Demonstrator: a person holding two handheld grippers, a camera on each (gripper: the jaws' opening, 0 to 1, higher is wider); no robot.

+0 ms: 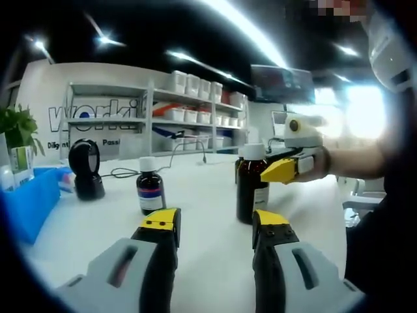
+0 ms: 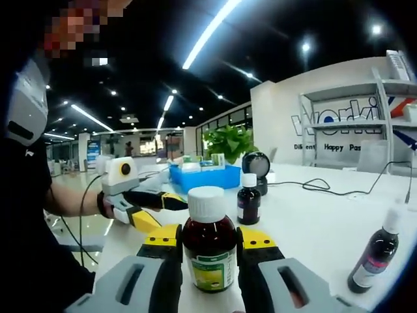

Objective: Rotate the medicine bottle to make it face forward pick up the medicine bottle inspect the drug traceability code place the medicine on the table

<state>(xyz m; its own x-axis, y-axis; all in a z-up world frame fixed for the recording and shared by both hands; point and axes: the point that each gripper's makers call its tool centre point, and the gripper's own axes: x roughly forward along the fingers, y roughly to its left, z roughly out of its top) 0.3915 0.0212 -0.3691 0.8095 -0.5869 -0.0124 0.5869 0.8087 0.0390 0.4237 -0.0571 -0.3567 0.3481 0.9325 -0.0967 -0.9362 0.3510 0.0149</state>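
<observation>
The right gripper (image 2: pixel 208 244) has its 2 yellow-tipped fingers (image 2: pixel 161 236) clenched on the medicine bottle (image 2: pixel 209 244), 1 on each flank; the bottle is brown with a white cap and a green-and-yellow label turned toward the camera; it stands upright, though whether its base touches the white surface (image 2: pixel 313 215) cannot be told from the right gripper view. In the left gripper view the same bottle (image 1: pixel 251 186) stands upright at the surface (image 1: pixel 202 195), with the right gripper (image 1: pixel 281 171) reaching in from the right and 1 yellow finger across the bottle's upper body; a person's hand (image 1: pixel 319 163) grips that tool.

The left gripper (image 1: pixel 215 225) is released, its 2 fingers (image 1: pixel 159 222) spread apart with nothing between them, low above the surface; in the right gripper view it (image 2: pixel 159 210) appears at left, also held by a person, with its fingers parted.

A smaller dark bottle (image 1: pixel 150 186) with a white cap and a blue-and-red label stands upright to the left of the medicine bottle, well apart from it; the right gripper view shows it (image 2: pixel 249 197) beyond the held bottle. A black barcode scanner (image 1: pixel 86 171) on a stand sits farther left, with a cable trailing behind; a blue bin (image 1: pixel 29 202) lies at the left edge beside a green plant (image 1: pixel 18 127). Another dark bottle (image 2: pixel 376 251) stands at the right side of the right gripper view. White shelving (image 1: pixel 189 111) with boxes lines the back wall.
</observation>
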